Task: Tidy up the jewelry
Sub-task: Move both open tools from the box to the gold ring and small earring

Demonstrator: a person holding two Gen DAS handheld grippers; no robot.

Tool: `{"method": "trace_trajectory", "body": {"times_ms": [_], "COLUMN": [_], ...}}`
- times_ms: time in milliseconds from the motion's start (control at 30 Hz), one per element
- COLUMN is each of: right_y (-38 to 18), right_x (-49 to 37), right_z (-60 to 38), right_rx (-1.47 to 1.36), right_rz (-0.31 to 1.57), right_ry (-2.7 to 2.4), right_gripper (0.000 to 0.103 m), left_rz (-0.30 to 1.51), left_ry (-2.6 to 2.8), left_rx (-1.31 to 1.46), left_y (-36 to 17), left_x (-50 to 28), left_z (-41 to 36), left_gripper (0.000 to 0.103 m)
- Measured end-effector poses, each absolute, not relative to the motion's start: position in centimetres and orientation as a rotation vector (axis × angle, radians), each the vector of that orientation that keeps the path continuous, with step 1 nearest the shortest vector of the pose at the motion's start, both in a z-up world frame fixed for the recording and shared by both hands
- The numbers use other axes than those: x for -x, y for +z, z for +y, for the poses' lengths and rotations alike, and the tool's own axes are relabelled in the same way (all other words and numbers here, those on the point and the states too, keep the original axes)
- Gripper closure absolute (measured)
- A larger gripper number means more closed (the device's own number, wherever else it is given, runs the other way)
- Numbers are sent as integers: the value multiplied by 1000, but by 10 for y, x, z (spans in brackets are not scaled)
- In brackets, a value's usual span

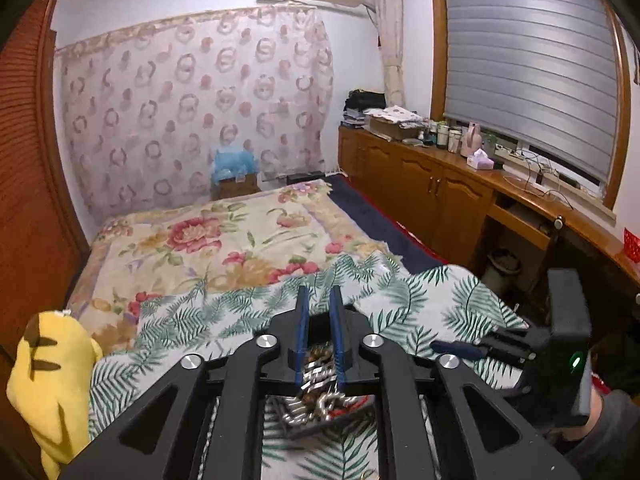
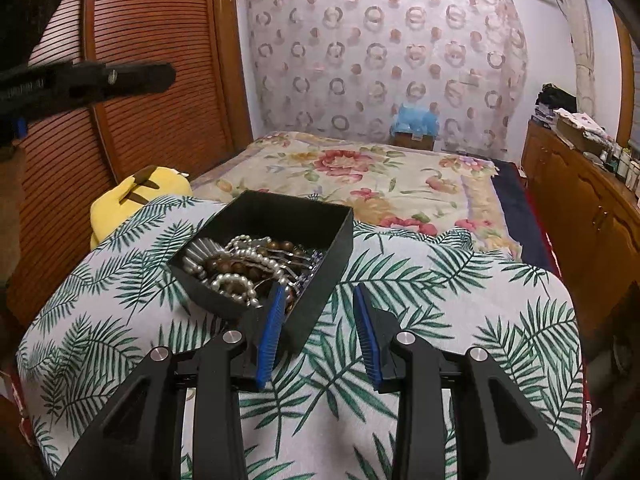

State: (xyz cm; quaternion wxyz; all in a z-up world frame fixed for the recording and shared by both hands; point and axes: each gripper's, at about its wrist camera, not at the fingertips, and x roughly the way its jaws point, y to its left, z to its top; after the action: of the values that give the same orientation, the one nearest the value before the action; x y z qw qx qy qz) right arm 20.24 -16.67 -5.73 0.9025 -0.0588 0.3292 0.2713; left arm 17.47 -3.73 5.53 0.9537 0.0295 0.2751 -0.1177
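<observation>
A black open box (image 2: 312, 216) sits on the fern-print cloth (image 2: 440, 280), holding a tangle of pearl strands (image 2: 240, 284), brown bead bracelets and silver pieces. My right gripper (image 2: 318, 304) is open; its left finger hangs over the box's near corner, its right finger over the cloth. My left gripper (image 1: 320, 304) is raised above the box with its jaws narrow and nothing between the tips. The jewelry in the box (image 1: 320, 400) shows blurred below, between the left gripper's arms. The right gripper also shows in the left wrist view (image 1: 460, 348).
A yellow plush toy (image 2: 136, 192) lies at the cloth's left edge, against a wooden slatted wardrobe (image 2: 140, 20). A floral bedspread (image 2: 360, 172) stretches beyond. Wooden cabinets (image 1: 440, 184) with bottles and boxes run along the right under a window blind.
</observation>
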Motion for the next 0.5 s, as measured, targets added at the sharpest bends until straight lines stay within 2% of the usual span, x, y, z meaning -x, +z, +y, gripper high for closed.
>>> {"method": "trace_trajectory", "body": {"times_ms": [133,200,333,400,433,500], "right_y": [-62,-65,-74,-77,-79,-83], "right_x": [-192,-187,-176,-171,-168,-163], "right_z": [-164,-160,-149,-144,-141,-135], "right_rx": [125,137,164,174,179,192], "right_rz": [689,696,715,723,726,734], "right_ry": [583,597,626,644,653,670], "right_gripper": [65,65,65,65,65,65], "left_rz": [584,600,626,634,638,648], "left_ry": [-224,-224,-216,-211,-206,-186], "left_rx": [-73,-69,-59,-52,-51,-50], "left_y": [34,22,2,-8,-12,-22], "left_x": [-159,-150,-137,-130,-127,-121], "left_z": [-27,-20,-10,-4,-3,1], "left_gripper": [85,77,69,53,49,30]}}
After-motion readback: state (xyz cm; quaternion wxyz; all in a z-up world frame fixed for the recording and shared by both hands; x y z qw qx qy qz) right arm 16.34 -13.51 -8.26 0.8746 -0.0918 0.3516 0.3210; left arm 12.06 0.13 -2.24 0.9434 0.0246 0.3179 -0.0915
